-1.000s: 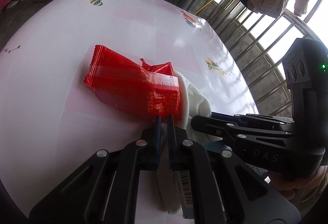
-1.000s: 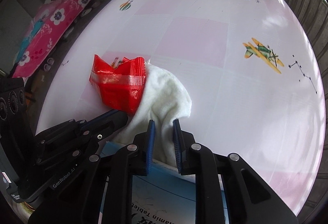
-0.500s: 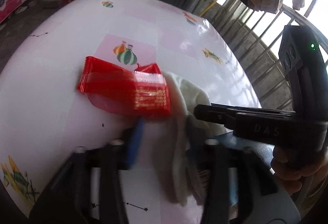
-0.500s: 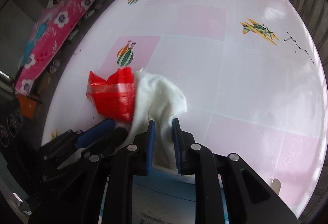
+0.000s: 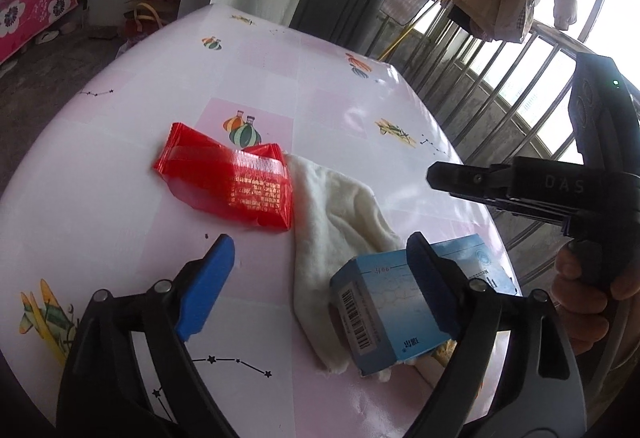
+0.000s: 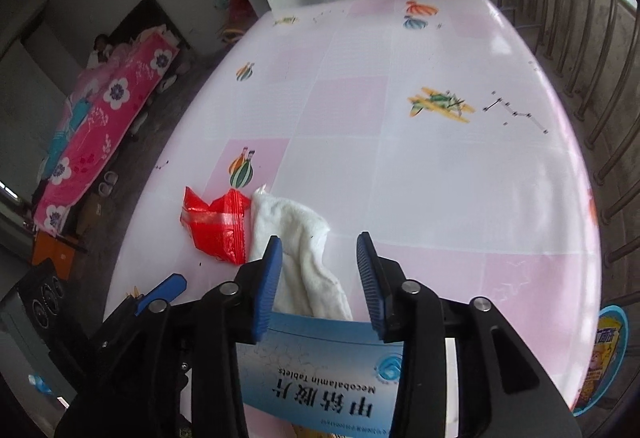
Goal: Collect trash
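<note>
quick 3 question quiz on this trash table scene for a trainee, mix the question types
1. True or false: the red wrapper lies flat on the table, held by neither gripper.
2. What lies partly on the white cloth? A) blue box B) cup C) spoon
3. Fill in: the left gripper has its jaws ____.

Key: 1 true. 2 A, the blue box rests on the cloth's near end. 3 open; they have just been opening, with nothing pinched between them. The right gripper has been opening too.
</note>
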The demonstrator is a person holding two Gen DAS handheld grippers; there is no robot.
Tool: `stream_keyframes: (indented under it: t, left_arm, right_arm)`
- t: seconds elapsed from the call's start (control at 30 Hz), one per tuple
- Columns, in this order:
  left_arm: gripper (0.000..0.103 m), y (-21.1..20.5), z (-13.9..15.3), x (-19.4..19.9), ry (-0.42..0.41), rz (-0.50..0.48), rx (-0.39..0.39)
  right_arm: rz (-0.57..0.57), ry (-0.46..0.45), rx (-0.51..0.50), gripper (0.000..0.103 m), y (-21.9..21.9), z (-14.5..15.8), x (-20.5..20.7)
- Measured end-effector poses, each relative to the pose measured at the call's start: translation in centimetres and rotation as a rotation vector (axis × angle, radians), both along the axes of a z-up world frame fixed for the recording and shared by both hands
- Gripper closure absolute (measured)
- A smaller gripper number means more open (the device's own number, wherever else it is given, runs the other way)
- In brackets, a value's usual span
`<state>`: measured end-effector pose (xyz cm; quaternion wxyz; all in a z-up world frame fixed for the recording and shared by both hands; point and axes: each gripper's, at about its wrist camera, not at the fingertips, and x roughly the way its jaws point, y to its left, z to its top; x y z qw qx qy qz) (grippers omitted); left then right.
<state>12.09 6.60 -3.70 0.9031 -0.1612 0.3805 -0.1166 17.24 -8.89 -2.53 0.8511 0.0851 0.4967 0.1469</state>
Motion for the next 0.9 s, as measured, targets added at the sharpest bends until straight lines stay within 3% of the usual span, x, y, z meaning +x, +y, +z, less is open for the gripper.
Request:
stream_keyframes:
  t: [0.23,0.4,0.9]
  left_arm:
    - [0.014,1.1,0.9,-0.7,-0.017,0.022,-0.015]
    - [0.009,1.4,2.0,-1.1,-0.032,0.042,0.007]
    - [0.009,1.8,2.7,-1.8,-0.014,0.081,0.017]
  right_arm:
    - [-0.019,-0.092,-0.03,0.039,-0.6,2.4,-1.5]
    - [-0.026,-0.136,-0.053,0.031,-0.7,3.5,-2.3]
    - [-0.031,-0.171,-0.037,0.029,-1.1,4.5,-3.8]
